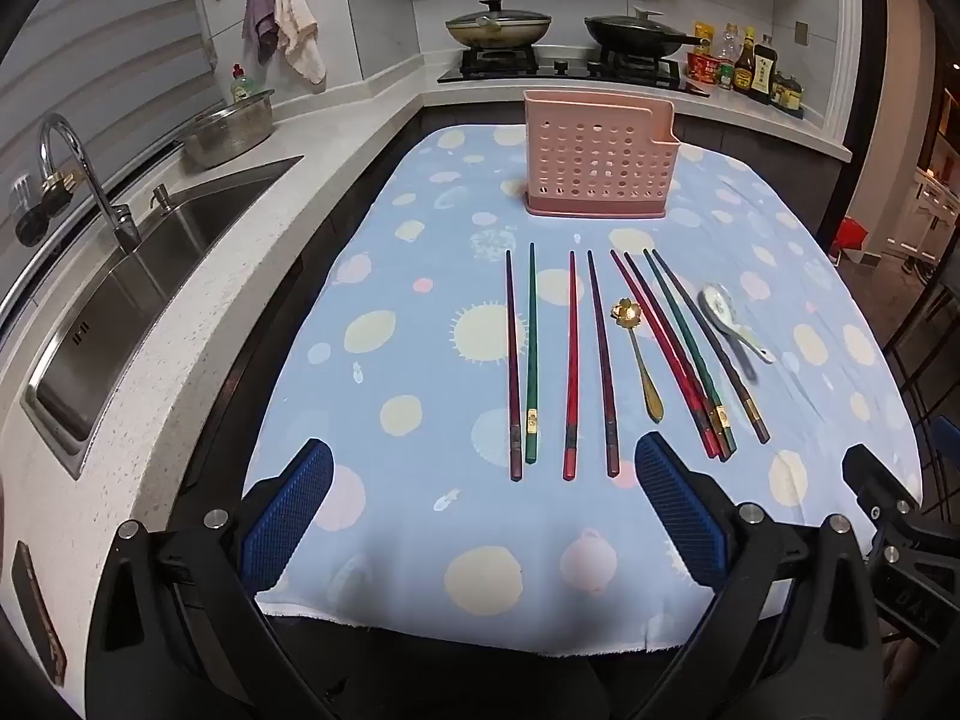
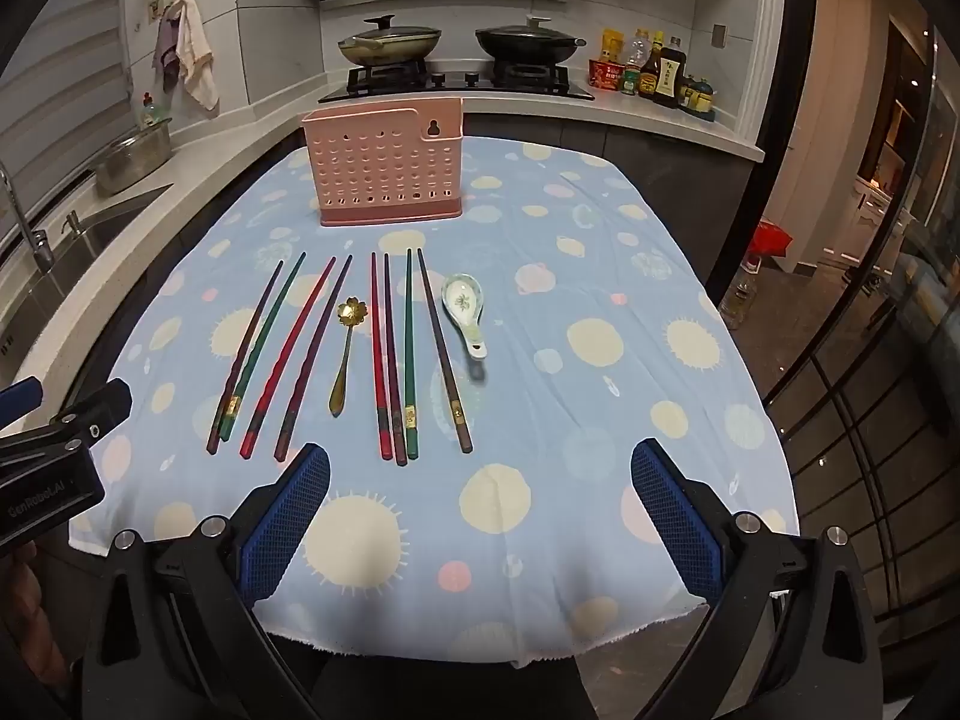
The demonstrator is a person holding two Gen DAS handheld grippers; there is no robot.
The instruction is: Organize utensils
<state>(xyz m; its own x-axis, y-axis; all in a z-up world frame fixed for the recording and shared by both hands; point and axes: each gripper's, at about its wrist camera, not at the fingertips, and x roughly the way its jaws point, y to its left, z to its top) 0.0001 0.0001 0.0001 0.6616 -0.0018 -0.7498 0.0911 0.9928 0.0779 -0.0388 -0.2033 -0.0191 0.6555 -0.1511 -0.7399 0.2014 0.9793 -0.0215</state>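
Blue ribbed pads on black frames: left gripper point(image 1: 483, 477) and right gripper point(image 2: 480, 480), jaws spread wide, nothing between them; housing lettered "GenRobot.AI". Tablecloth point(image 2: 600, 420): light blue fabric, pastel dots and suns. Eight lacquered chopsticks point(image 2: 384, 354), red, green, purple, gold-banded. Gold flower-bowl spoon point(image 2: 345, 348) among them; ceramic spoon point(image 2: 465, 312) rightmost. Pink perforated plastic holder point(image 2: 384, 171) beyond, upright.
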